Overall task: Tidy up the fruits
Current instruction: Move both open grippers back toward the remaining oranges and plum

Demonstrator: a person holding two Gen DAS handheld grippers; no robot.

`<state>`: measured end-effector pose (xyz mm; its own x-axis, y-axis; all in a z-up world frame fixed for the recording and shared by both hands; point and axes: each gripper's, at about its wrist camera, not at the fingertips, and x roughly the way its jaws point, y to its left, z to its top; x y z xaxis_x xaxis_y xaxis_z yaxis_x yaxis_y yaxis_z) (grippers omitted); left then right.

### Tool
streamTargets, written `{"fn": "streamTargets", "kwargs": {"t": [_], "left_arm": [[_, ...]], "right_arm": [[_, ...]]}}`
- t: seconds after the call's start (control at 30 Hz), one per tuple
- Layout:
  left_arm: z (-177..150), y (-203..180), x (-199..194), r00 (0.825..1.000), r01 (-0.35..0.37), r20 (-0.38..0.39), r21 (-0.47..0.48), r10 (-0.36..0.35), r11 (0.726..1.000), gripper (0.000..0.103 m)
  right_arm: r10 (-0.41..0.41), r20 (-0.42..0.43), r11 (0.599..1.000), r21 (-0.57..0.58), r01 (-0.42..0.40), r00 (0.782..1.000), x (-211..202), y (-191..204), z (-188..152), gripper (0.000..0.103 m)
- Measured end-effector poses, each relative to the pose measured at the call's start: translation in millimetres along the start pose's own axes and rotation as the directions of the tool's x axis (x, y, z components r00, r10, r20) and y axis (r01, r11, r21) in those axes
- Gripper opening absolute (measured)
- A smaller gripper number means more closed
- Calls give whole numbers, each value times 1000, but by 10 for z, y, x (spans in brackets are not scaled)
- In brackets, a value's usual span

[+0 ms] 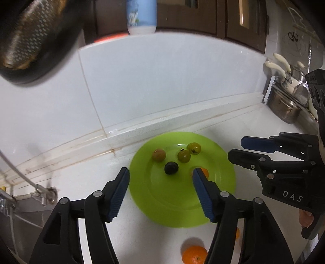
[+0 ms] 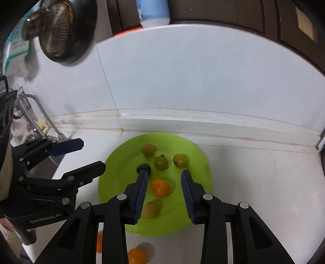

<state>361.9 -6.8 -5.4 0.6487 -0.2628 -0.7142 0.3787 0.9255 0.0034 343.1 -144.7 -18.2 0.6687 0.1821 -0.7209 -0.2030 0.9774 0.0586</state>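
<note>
Both your claws are spread wide and empty; the small round orange fruit [image 2: 137, 255] on the white counter [image 2: 254, 193] lies below your right gripper [image 2: 164, 196], short of the lime-green plastic plate [image 2: 113, 182].

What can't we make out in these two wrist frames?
- Orange fruit on the green plate: left wrist view, mostly behind a left-gripper finger; clear in the right wrist view.
- Second orange fruit off the plate: both views, only a sliver beside gripper fingers.
- Blue-and-white bottle: top cut by the frame edge, label unreadable.
- Pale fruit: blurred, type unclear.
</note>
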Motion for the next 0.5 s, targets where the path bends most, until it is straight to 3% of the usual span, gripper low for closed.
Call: {"fn": "streamTargets", "kwargs": {"t": [0.1,0.3,0.37,0.5], "left_arm": [[-53,-12,-169,1000,-13,19,-3,13,1000,69],[-195,-40,-488,997,-49,58,8,49,999,77],[-234,-59,-568,996,-60,73,15,58,998,80],[-337,-103,-735,994,-66,94,27,63,997,84]], "right_arm": [[-21,24,1000,-5,21,999,-155,70,-53,41],[-50,58,999,-7,51,997,-431,171,-186,42],[-57,65,998,-4,57,996,-516,195,-236,51],[-82,82,997,11,82,993,-662,249,-357,53]]}}
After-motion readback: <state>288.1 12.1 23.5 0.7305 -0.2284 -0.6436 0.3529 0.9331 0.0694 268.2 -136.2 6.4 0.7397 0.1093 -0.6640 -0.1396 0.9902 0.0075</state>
